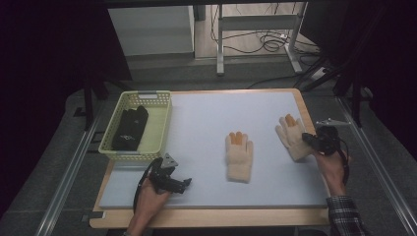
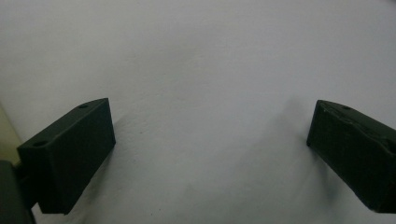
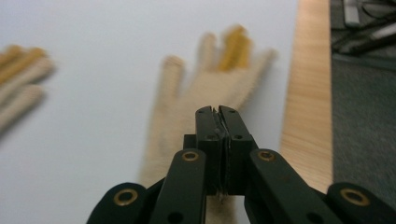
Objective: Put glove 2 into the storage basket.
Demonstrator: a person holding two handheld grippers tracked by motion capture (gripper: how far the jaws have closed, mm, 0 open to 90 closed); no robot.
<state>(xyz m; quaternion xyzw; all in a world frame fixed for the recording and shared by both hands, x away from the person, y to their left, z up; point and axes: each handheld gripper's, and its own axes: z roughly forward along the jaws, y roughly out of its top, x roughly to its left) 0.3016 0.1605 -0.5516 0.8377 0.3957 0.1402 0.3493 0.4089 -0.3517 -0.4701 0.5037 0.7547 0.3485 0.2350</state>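
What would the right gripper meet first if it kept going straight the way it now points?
Probably the cream glove lying under and just ahead of the right gripper, whose jaws are shut. It points along the glove toward its orange-tipped fingers; whether it already touches the fabric is unclear.

In the right gripper view the beige glove (image 3: 201,88) under the closed jaws is blurred, its cuff is hidden behind the gripper's black links, and whether the pads pinch its fabric cannot be told; the second glove (image 3: 21,86) is blurred too and cut off by the left edge. In the high view the dark item (image 1: 130,129) in the yellow basket (image 1: 160,129) is too dark and small to identify. The person's sleeve (image 1: 347,214) is cut off at the bottom edge.
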